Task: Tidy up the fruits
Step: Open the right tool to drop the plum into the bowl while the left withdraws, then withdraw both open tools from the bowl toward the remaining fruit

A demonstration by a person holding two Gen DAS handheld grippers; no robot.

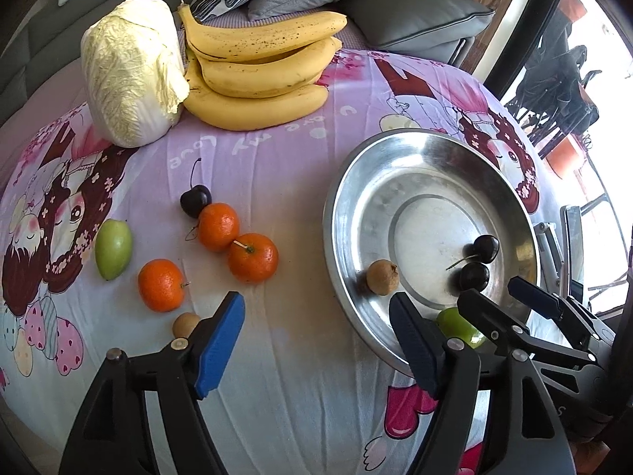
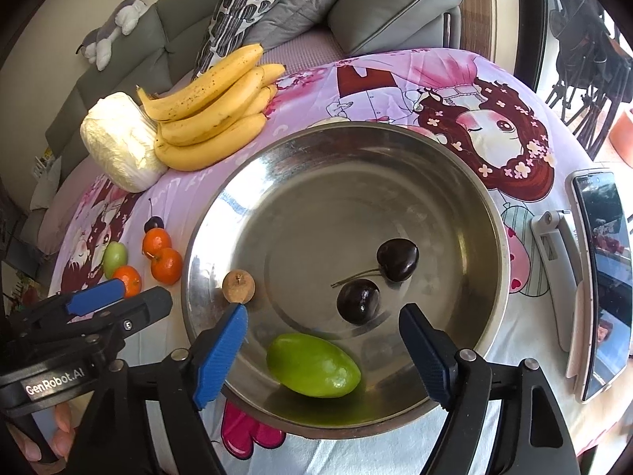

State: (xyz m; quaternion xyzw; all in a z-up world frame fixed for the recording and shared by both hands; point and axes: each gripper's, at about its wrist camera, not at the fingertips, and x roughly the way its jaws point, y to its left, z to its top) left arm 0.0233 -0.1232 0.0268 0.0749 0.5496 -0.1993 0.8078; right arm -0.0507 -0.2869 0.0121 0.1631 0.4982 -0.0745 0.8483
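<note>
A steel bowl [image 2: 190, 261] holds two dark cherries [image 2: 397, 259], a brown longan [image 2: 238, 285] and a green fruit [image 2: 312, 364]. My right gripper [image 2: 324, 316] hangs open over the bowl's near side, the green fruit lying between and below its pads, untouched. My left gripper [image 1: 316, 308] stands open over bare cloth left of the bowl [image 1: 336, 213], holding nothing. On the cloth to its left lie three mandarins [image 1: 253, 263], a cherry [image 1: 195, 200], a green fruit [image 1: 112, 248] and a longan [image 1: 186, 324] just beside its left finger.
A bunch of bananas [image 1: 257, 67] and a pale cabbage [image 1: 130, 71] sit at the table's far side. A phone on a white stand [image 2: 601, 277] is right of the bowl. Grey sofa cushions [image 2: 395, 4] lie behind the table.
</note>
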